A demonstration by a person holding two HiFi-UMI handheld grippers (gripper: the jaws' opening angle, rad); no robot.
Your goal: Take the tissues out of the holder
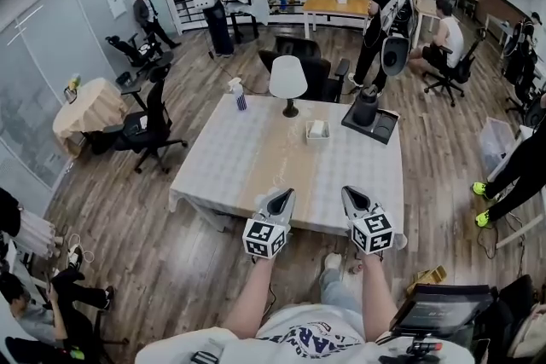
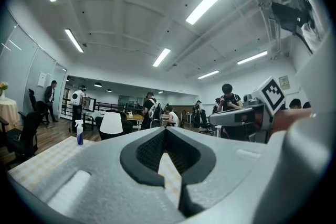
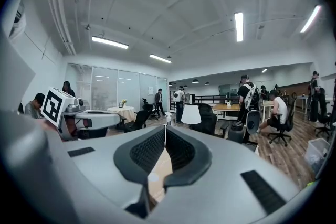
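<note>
The tissue holder (image 1: 317,130), a small pale box with white tissue in it, stands near the far middle of the table (image 1: 256,183). Both grippers hover over the table's near edge, well short of the holder. My left gripper (image 1: 281,197) is shut with nothing in it; in the left gripper view its jaws (image 2: 165,131) meet at the tips. My right gripper (image 1: 352,194) is shut and empty too, its tips (image 3: 165,128) touching. Neither gripper view shows the holder.
A white lamp (image 1: 288,81) stands behind the holder, a spray bottle (image 1: 240,96) at the far left corner, a black tray with a dark cylinder (image 1: 368,117) at the far right. Office chairs ring the table. Several people stand and sit in the room beyond.
</note>
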